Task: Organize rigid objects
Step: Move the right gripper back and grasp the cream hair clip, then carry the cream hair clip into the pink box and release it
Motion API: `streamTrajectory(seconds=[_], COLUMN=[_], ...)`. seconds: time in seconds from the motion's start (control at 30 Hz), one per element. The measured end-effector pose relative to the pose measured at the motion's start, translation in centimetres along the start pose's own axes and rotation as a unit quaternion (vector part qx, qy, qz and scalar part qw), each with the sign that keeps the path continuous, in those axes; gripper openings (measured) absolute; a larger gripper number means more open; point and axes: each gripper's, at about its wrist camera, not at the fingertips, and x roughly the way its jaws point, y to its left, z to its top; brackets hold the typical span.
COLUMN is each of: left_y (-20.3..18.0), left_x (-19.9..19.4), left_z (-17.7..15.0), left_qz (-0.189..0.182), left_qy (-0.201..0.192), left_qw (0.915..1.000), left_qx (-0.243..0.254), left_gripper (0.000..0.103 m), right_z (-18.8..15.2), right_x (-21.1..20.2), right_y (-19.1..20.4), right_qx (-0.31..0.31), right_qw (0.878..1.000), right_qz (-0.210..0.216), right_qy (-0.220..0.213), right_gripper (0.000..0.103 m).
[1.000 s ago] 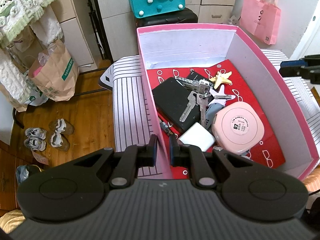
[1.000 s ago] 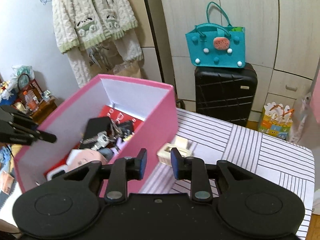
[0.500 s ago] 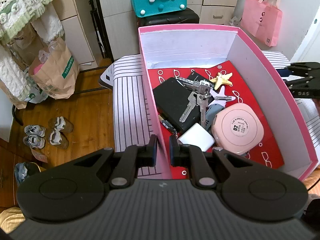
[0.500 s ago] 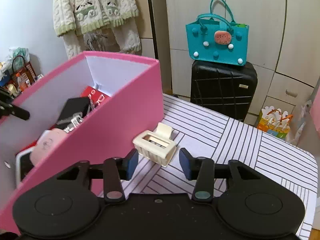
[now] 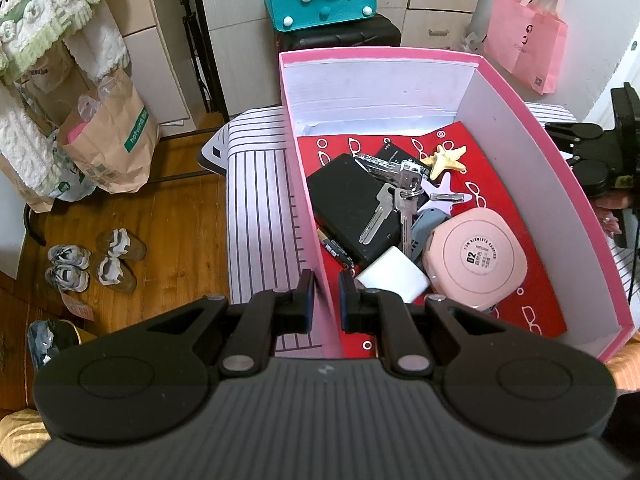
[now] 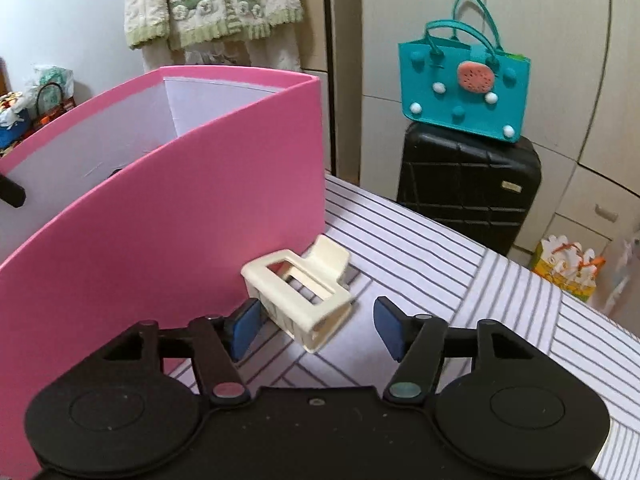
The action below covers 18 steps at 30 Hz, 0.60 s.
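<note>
Jaws of the left gripper (image 5: 323,296) stand pinched on the near left wall of the pink box (image 5: 500,80), one finger outside the wall and one inside; this grip most likely steadies the light cardboard box on the striped worktop (image 6: 460,264) while the other hand works beside it. Jaws of the right gripper (image 6: 316,326) are opening and stand spread, with blue pads (image 6: 245,330) facing inward. A cream hair claw clip (image 6: 298,298) lies on the worktop just outside the box's pink outer wall, resting on its side with the open frame turned upward and its handle end pointing away from the gripper. The near corner of the clip sits between the two pads, closer to the left pad than to the right; neither pad presses on it, and whether the left pad touches it cannot be told. The clip lies at an angle to the pad faces, so a closing grip would likely meet a corner first and could rotate the part. Inside the box, on a red liner (image 5: 532,312), already rest a black case (image 5: 348,208), a bunch of keys (image 5: 394,196), a yellow starfish ornament (image 5: 444,160), a white adapter (image 5: 394,276) and a pink compact (image 5: 478,256). The clip is judged to be the next item for the box.
</note>
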Motion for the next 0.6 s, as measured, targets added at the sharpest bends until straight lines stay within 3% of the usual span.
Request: streamTrajectory(seconds=[0.13,0.17,0.2,0.27,0.47,0.6], left_y=[0.0,0.0,0.0,0.0,0.0,0.2], left_x=[0.1,0.1,0.1,0.1,-0.1,-0.2], left_z=[-0.1,-0.1,-0.1,0.0,0.0,-0.1], left_qz=[0.001,0.001,0.001,0.001,0.0,-0.003], left_qy=[0.0,0.001,0.001,0.0,-0.001,-0.004], left_qw=[1.0,1.0,1.0,1.0,1.0,0.9999], left_qx=[-0.004,-0.005,-0.006,-0.006,-0.008,-0.012], left_gripper=[0.011,0.011,0.011,0.011,0.011,0.011], right_z=[-0.2,-0.2,-0.2,-0.2,-0.6,-0.8], right_x=[0.6,0.5,0.4,0.0,-2.7,-5.1], right_y=[0.4,0.4,0.4,0.0,-0.9,-0.8], right_qx=[-0.012,-0.013,-0.01,0.017,0.078,0.114], right_qw=[1.0,0.999,0.999,0.998,0.995,0.991], right_qz=[-0.012,-0.018,-0.027,-0.041,-0.037,-0.011], right_qy=[-0.015,-0.023,-0.031,-0.033,-0.053,-0.063], right_gripper=[0.069,0.067,0.058,0.054,0.054,0.054])
